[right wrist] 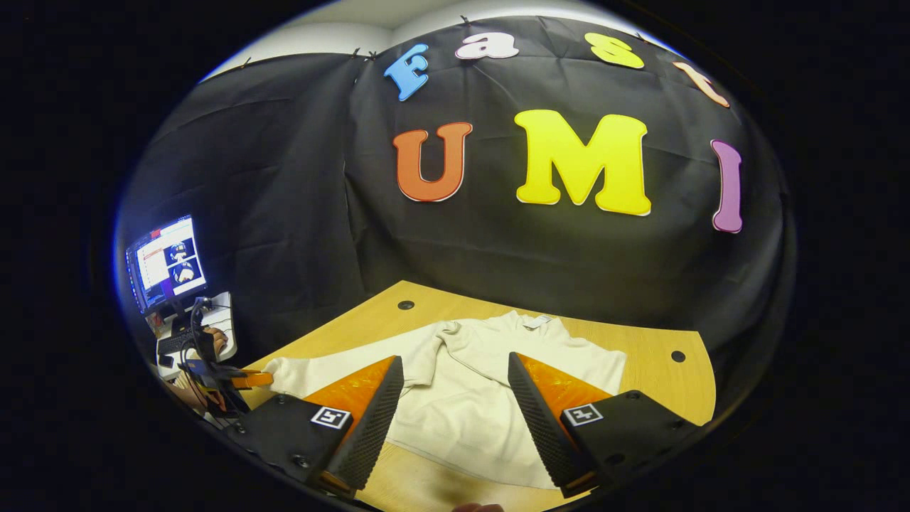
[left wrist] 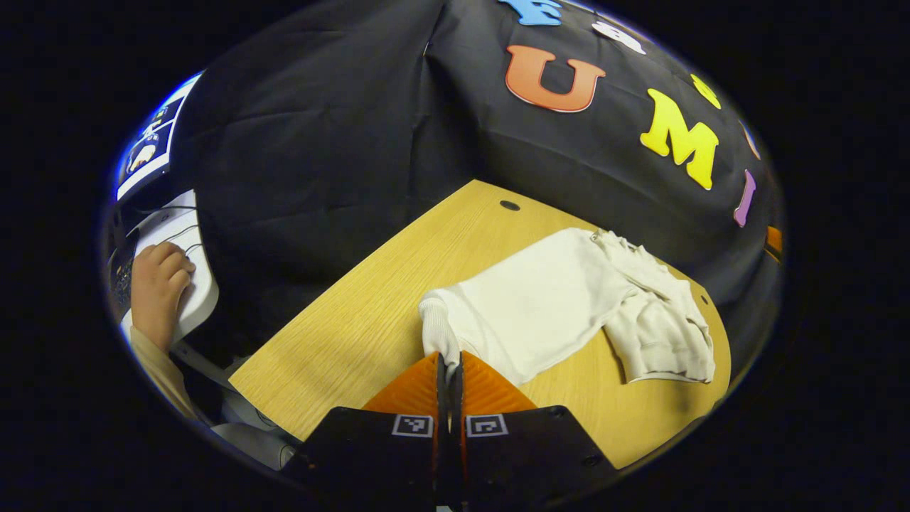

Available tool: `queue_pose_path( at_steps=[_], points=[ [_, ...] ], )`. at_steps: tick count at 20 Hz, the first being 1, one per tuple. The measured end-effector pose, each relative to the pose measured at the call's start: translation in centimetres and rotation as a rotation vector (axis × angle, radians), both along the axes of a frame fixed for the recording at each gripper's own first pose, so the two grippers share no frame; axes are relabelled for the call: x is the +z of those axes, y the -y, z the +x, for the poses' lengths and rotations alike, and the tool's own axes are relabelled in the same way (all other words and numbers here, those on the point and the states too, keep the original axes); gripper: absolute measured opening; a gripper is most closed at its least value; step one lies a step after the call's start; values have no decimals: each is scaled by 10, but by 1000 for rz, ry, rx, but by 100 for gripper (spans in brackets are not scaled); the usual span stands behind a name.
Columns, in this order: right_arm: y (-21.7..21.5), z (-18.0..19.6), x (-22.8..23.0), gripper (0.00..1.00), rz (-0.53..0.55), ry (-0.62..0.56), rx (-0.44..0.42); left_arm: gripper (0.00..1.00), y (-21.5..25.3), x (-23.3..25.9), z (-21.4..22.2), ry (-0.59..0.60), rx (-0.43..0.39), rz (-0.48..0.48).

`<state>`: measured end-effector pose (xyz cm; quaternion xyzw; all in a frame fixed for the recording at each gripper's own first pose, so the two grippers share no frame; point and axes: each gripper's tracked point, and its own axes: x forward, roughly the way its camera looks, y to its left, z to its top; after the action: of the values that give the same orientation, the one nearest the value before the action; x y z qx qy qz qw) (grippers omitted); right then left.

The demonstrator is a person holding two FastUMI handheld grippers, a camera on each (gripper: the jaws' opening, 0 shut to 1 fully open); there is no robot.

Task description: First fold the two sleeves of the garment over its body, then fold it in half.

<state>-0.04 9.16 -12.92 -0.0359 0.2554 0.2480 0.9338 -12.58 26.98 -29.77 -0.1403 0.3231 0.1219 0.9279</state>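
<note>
A white long-sleeved garment (left wrist: pixel 540 306) lies on the wooden table (left wrist: pixel 355 320). In the left gripper view, my left gripper (left wrist: pixel 449 363) is shut on the cuff of one sleeve (left wrist: pixel 435 323), which rises a little off the table. The other sleeve (left wrist: pixel 661 320) lies bunched over the far side of the body. In the right gripper view, my right gripper (right wrist: pixel 455 370) hangs open and wide above the garment's body (right wrist: pixel 469 405), holding nothing. Far left in that view, the left gripper (right wrist: pixel 245 379) holds the end of the stretched-out sleeve (right wrist: pixel 298 370).
Beyond the table's left edge stands a lit monitor (right wrist: pixel 167 263) on a white desk, where a person's hand (left wrist: pixel 160 284) rests. The table has round cable holes (right wrist: pixel 406 304) (right wrist: pixel 677 355) near its back edge. The black cloth wall closes the back.
</note>
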Motion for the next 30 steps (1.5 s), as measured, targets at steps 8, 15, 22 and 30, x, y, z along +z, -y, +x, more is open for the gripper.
queue_pose_path(
  at_steps=[8, 15, 22, 30],
  points=[
    [46, 2, 18, 93, 53, 39, -79, 3, 45, 88, 78, 143, -121, -14],
    [131, -3, 43, 93, 71, 93, -239, 3, 130, 188, 188, 326, -299, -16],
    [236, -30, 60, 92, 68, 139, -459, 3, 268, 234, 268, 417, -557, -66],
    [332, -75, 63, 92, 11, 151, -652, 3, 463, 200, 311, 356, -856, -145]
  ],
)
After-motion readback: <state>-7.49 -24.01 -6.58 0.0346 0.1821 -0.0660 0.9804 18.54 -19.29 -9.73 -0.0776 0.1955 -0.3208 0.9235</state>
